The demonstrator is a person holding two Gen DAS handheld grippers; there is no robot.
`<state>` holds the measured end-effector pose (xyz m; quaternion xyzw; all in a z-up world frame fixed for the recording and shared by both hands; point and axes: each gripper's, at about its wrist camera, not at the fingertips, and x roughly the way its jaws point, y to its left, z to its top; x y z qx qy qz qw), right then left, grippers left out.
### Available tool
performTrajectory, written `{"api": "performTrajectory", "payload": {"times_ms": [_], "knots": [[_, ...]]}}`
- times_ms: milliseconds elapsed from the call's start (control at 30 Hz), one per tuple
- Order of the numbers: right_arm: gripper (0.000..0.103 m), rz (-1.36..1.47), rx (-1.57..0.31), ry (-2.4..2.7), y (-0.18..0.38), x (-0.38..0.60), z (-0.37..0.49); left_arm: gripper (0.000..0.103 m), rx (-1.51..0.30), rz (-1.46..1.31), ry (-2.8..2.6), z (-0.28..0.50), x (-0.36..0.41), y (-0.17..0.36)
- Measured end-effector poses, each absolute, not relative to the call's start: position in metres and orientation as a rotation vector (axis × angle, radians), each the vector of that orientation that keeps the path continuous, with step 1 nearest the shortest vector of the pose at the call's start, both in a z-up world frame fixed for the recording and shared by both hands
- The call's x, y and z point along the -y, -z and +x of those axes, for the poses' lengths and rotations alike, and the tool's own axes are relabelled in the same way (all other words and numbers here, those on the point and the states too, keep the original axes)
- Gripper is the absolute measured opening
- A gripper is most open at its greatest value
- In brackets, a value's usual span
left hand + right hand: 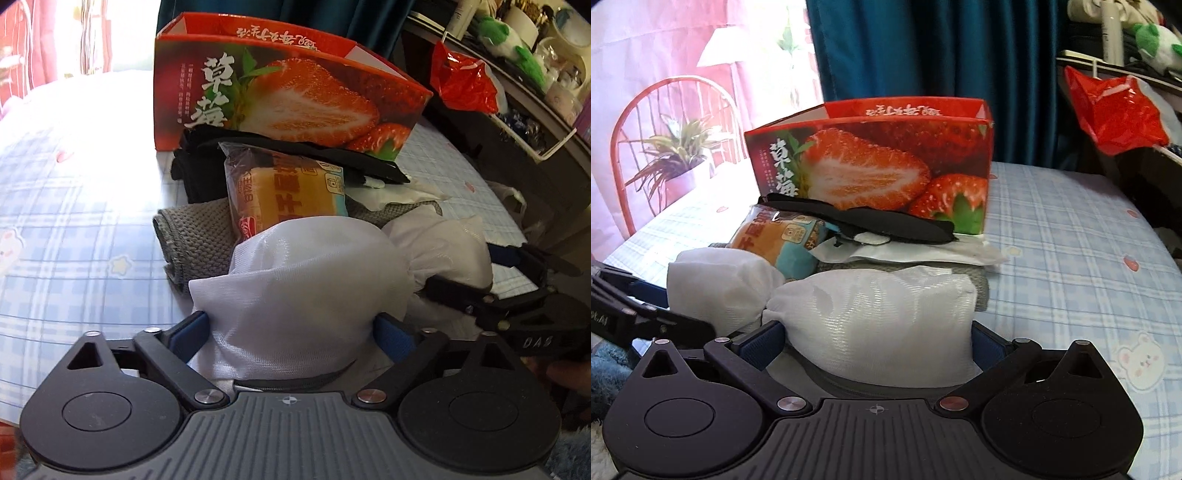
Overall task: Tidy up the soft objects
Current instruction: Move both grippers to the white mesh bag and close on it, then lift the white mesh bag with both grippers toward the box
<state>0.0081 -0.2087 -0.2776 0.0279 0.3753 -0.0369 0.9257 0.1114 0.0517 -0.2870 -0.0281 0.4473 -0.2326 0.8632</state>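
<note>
White mesh bag [303,280] clamped by left hand-held gripper [291,328] and right hand-held gripper [879,339]; strawberry box [886,155] behind, contents hidden.

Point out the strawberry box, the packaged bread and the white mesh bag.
strawberry box [871,166]: right wrist view, on the printed front face.
packaged bread [284,192]: left wrist view, on the wrapper's front.
white mesh bag [306,280]: left wrist view, on the bulging top between the claw fingers.

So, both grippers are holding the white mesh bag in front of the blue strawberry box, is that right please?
Not quite: the strawberry box is red, not blue, as the right wrist view shows. The rest holds: the left gripper and right gripper each have their fingers around the white mesh bag, in front of that box.
</note>
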Motion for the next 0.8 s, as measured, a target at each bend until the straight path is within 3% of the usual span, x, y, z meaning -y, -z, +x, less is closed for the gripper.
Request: {"api": "performTrajectory", "payload": {"times_ms": [533,600,700,800], "knots": [[0.096,0.074,-0.811,0.053,0.289,0.211,0.019,0.094,-0.958,-0.100,0.491,0.131,-0.041,0.300],[0.089,0.071,-0.813,0.039,0.288,0.209,0.019,0.089,-0.952,-0.096,0.487,0.129,-0.039,0.298],[0.082,0.070,-0.814,0.012,0.285,0.205,0.017,0.071,-0.946,-0.129,0.508,0.127,-0.045,0.297],[0.078,0.092,-0.814,0.001,0.283,0.206,0.016,0.068,-0.935,-0.124,0.518,0.123,-0.045,0.296]]}}
